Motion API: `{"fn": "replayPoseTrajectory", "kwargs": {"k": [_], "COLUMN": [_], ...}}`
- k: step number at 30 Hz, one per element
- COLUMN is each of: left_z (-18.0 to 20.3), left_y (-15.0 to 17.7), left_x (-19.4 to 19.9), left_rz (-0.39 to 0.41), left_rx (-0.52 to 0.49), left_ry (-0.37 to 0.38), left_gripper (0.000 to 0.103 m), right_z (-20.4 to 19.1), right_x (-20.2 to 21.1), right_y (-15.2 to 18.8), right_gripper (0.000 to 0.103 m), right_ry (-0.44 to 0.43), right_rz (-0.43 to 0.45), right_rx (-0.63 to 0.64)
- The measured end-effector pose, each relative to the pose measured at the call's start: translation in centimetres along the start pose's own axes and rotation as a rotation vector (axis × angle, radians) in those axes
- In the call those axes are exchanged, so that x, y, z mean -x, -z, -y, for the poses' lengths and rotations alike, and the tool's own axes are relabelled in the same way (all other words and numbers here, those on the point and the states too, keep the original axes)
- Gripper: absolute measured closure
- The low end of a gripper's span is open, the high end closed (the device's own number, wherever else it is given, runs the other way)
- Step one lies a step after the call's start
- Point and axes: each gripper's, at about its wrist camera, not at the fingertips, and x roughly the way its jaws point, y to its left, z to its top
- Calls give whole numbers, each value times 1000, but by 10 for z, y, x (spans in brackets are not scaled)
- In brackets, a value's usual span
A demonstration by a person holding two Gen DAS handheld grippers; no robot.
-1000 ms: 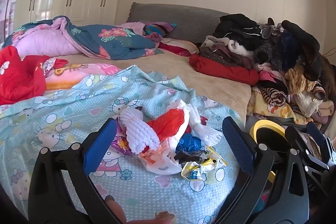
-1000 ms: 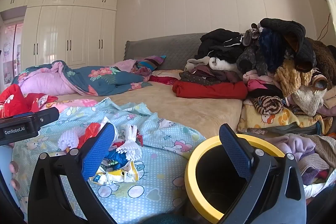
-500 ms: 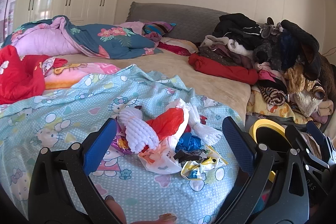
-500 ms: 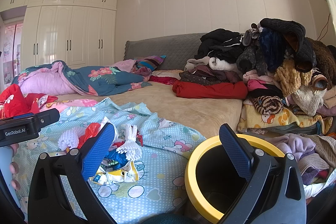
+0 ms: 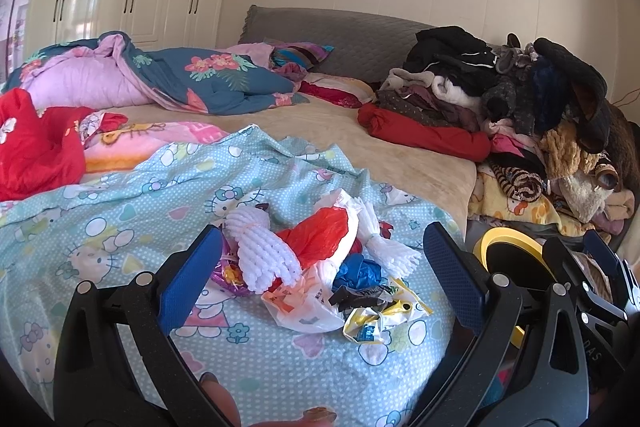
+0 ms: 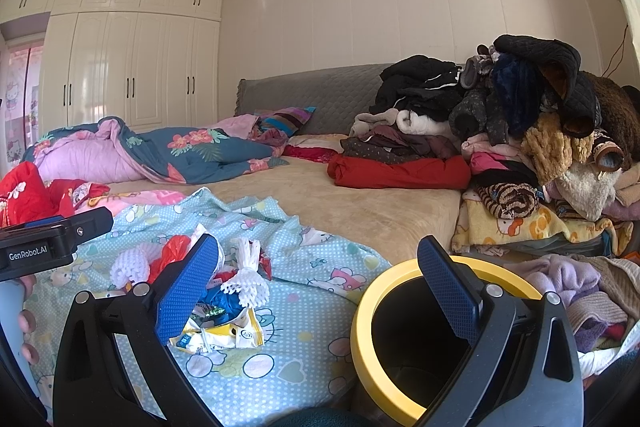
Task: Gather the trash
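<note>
A heap of trash (image 5: 320,267) lies on the light blue Hello Kitty sheet (image 5: 120,219): white foam fruit nets (image 5: 264,255), a red plastic bag (image 5: 320,235), a blue wad (image 5: 358,273) and a yellow-white wrapper (image 5: 384,319). My left gripper (image 5: 324,281) is open and empty, just short of the heap. My right gripper (image 6: 320,291) is open and empty beside the yellow-rimmed black bin (image 6: 424,339), with the heap (image 6: 224,299) to its left. The bin also shows at the right of the left wrist view (image 5: 508,255).
A tall pile of clothes (image 6: 520,147) fills the bed's right side. Quilts (image 5: 160,79) and a red cloth (image 5: 36,143) lie at the left. A grey headboard (image 6: 320,91) and white wardrobes (image 6: 132,67) stand behind.
</note>
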Motion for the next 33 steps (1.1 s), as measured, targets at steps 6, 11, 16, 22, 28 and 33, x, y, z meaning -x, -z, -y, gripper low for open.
{"fn": "replayPoseTrajectory", "kwargs": {"k": [6,11,16,22,28,33], "left_z": [0,0,4,5,4,3], "left_y": [0,0,0,0,0,-12], "left_x": [0,1,2,2,2,3], "left_rz": [2,1,4,3,5,17], "left_rx": [-2,-1,-1,-4,-4,-4], "left_ry": [0,2,2,1,2,-8], "left_gripper": [11,11,11,11,11,11], "right_z": [0,0,-1,-2,-2,-2], "right_x": [0,0,0,-1,-1,-2], "right_y": [0,0,0,0,0,-2], "right_gripper": [6,6,6,6,6,6], "right_ry": [-1,-1,-2,-2,-3,-16], "right_rz": [-1,0,1,0,0,-1], "right_rx": [-1,-2,-1,-2,-2,0]}}
